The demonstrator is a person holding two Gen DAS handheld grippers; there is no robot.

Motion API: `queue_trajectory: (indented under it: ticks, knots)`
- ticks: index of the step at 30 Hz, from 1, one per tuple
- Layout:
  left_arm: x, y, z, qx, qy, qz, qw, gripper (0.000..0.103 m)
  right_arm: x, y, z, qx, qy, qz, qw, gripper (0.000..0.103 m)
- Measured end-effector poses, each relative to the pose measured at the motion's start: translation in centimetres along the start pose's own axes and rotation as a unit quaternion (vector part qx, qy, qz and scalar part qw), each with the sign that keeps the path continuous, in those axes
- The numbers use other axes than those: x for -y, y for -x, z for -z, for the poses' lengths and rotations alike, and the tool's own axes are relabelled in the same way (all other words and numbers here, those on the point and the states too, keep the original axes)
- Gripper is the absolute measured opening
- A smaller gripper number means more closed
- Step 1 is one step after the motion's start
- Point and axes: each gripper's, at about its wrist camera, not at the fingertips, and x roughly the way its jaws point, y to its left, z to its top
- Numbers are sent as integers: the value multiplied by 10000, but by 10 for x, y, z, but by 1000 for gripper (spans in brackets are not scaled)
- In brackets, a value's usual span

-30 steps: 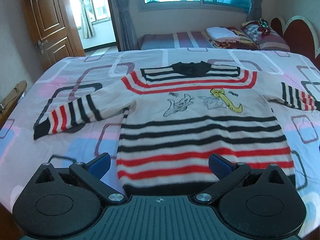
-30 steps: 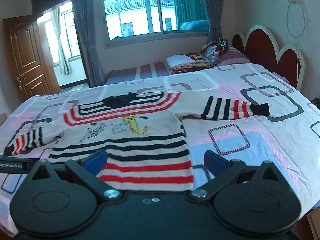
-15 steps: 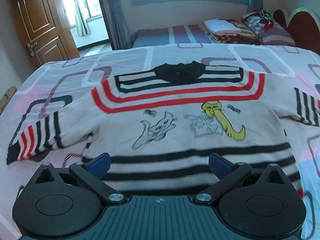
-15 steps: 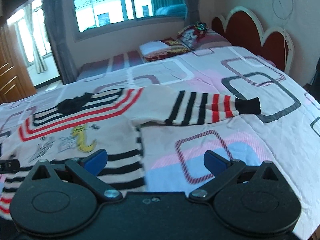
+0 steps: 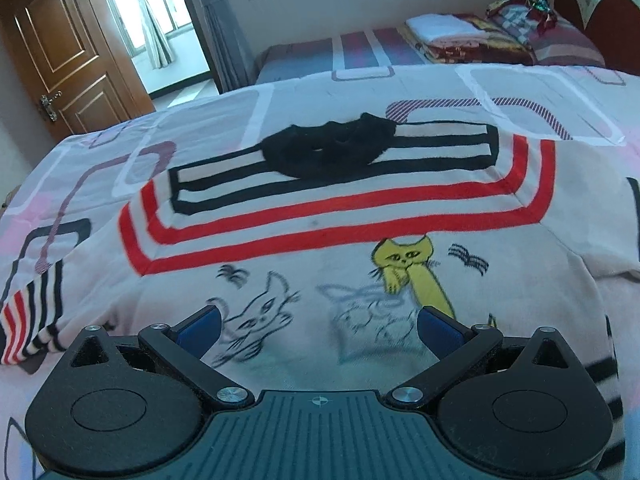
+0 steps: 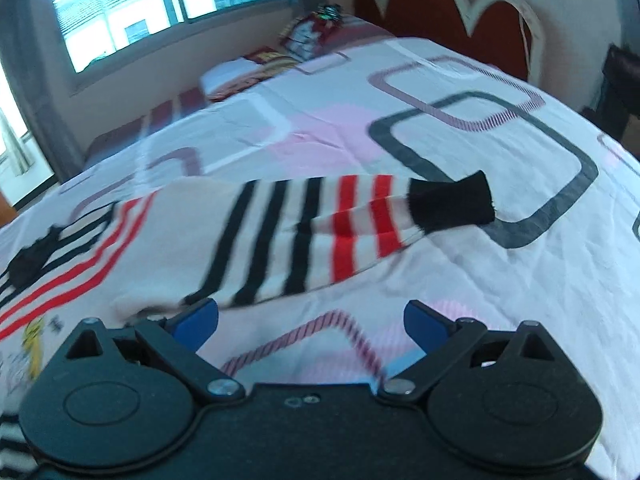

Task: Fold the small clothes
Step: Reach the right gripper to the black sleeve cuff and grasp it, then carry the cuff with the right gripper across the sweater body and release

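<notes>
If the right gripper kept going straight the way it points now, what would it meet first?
Most likely the striped sleeve of the sweater, lying across the bedspread just ahead of the open right gripper. Depth is unclear and the picture is blurred; it may touch bare bedspread first.

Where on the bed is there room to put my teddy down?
Bare bedspread lies below and beyond the striped sleeve, toward the headboard. The sweater fills the middle. The folded bedding crowds the far bed.
</notes>
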Motion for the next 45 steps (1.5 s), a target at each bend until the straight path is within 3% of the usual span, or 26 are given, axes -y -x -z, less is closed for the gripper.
queue_trajectory:
  ticks: [7, 16, 19, 21, 23, 31, 35, 40, 45]
  knots:
    - [16, -21, -20, -57, 111, -82, 9999, 103, 33, -39, -26, -113, -454, 131, 9988, 99]
    - [18, -43, -26, -223, 239, -133, 9994, 103, 44, -80, -39, -176, -601, 111, 9980, 87]
    - [14, -43, -25, -236, 222, -172, 9993, 103, 43, -85, -44, -34, -583, 142, 9982, 71]
    - [8, -42, -25, -182, 206, -200, 9994, 103, 46, -85, -48, 29, -667, 115, 9977, 41]
    - [4, -41, -26, -133, 156, -235, 9995, 103, 52, -82, -52, 114, -822, -111, 9965, 31]
    - [-37, -35, -26, 29, 232, -96, 9997, 103, 32, -61, -61, 474, -600, -232, 9968, 22]
    - [-71, -37, -29, 55, 466, 104, 9988, 103, -15, -40, -66, 759, -98, -528, 9957, 19]
    - [-122, -37, -31, 128, 728, 288, 9968, 103, -130, -15, -56, 914, 829, -1298, 9838, 19]
    - [-164, -46, -28, 40, 985, 473, 9940, 103, -254, -29, -15, 425, 1592, -2110, 9635, 19]
